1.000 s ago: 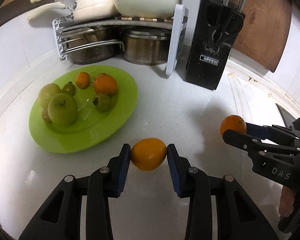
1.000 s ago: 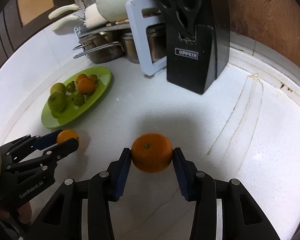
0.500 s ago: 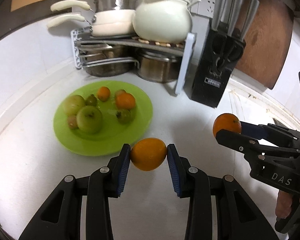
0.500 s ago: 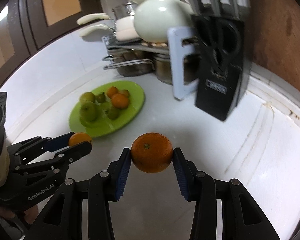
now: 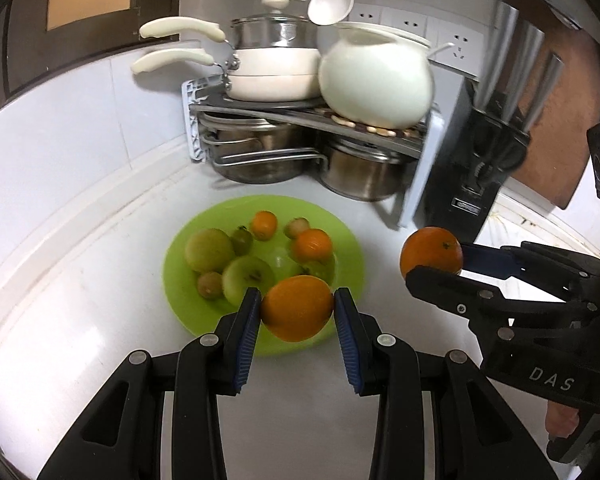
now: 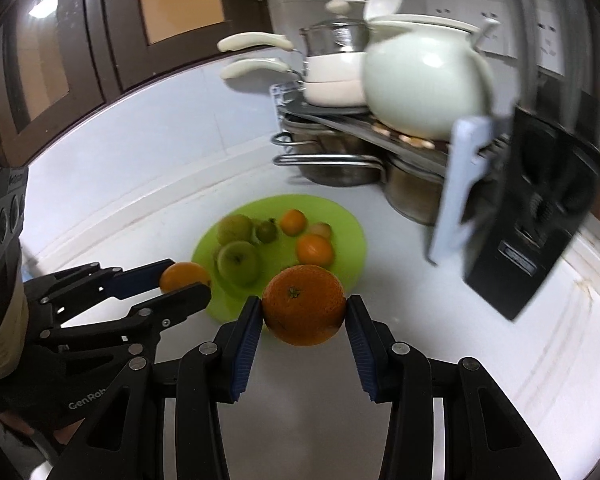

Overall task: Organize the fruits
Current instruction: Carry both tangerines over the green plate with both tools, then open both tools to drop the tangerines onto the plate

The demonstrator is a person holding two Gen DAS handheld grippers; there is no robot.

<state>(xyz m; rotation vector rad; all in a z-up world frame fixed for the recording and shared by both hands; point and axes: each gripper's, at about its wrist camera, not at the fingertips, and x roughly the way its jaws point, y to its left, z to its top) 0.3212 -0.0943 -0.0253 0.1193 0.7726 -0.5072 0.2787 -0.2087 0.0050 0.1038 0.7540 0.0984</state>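
My left gripper (image 5: 296, 312) is shut on a smooth orange fruit (image 5: 297, 307) and holds it in the air over the near rim of a green plate (image 5: 340, 232). My right gripper (image 6: 303, 310) is shut on a round orange (image 6: 303, 304), also in the air just right of the plate (image 6: 348, 224). The plate holds green apples (image 5: 247, 279), small green fruits and two small oranges (image 5: 312, 245). Each gripper shows in the other's view, the right one (image 5: 434, 258) to the right and the left one (image 6: 184, 280) to the left.
A metal rack (image 5: 300, 120) with steel pots, white pans and a large white pot (image 5: 376, 80) stands behind the plate against the wall. A black knife block (image 5: 480, 160) stands to the right of it. The white counter (image 5: 100, 280) surrounds the plate.
Both grippers have lifted their oranges off the counter and moved toward the green plate. The left one now hangs over the plate's near rim.
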